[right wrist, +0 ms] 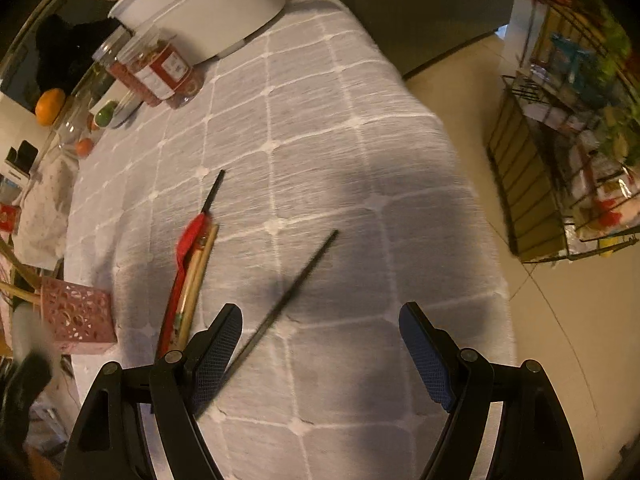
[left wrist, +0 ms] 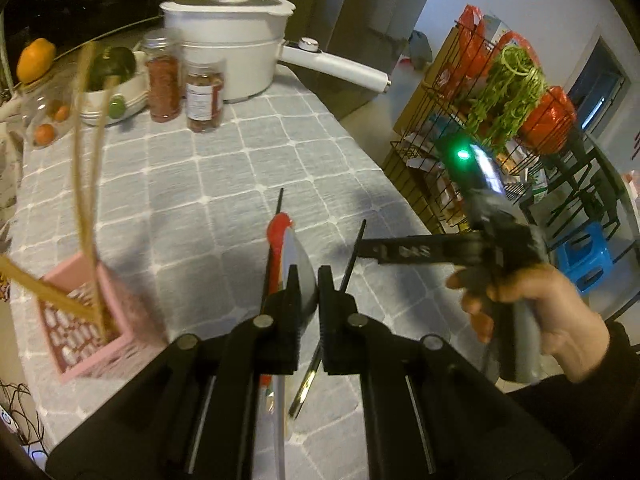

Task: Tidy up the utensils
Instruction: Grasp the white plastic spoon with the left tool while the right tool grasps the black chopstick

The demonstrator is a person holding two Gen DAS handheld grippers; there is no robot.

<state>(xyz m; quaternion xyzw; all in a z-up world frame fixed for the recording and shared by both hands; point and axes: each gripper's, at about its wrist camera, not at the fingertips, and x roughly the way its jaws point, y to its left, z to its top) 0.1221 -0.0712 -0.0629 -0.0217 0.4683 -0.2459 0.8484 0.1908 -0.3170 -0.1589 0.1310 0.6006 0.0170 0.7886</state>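
Note:
My left gripper point(left wrist: 308, 280) is shut on a white spoon point(left wrist: 298, 264), held above the table. Below it lie a red utensil point(left wrist: 277, 236) and two black chopsticks point(left wrist: 352, 260). The pink perforated holder point(left wrist: 86, 328) stands at the left with wooden chopsticks point(left wrist: 86, 184) in it. My right gripper point(right wrist: 320, 340) is open and empty above the table; it also shows in the left wrist view point(left wrist: 404, 249). In the right wrist view a black chopstick point(right wrist: 288, 300) lies by its left finger, beside the red utensil point(right wrist: 188, 248), wooden chopsticks point(right wrist: 198, 276) and the holder point(right wrist: 78, 312).
A white pot point(left wrist: 228, 44) with a long handle, two spice jars point(left wrist: 182, 84), a bowl of fruit point(left wrist: 112, 88) and an orange point(left wrist: 35, 60) stand at the far end of the grey checked tablecloth point(left wrist: 224, 168). A wire rack point(left wrist: 492, 120) stands off the table's right edge.

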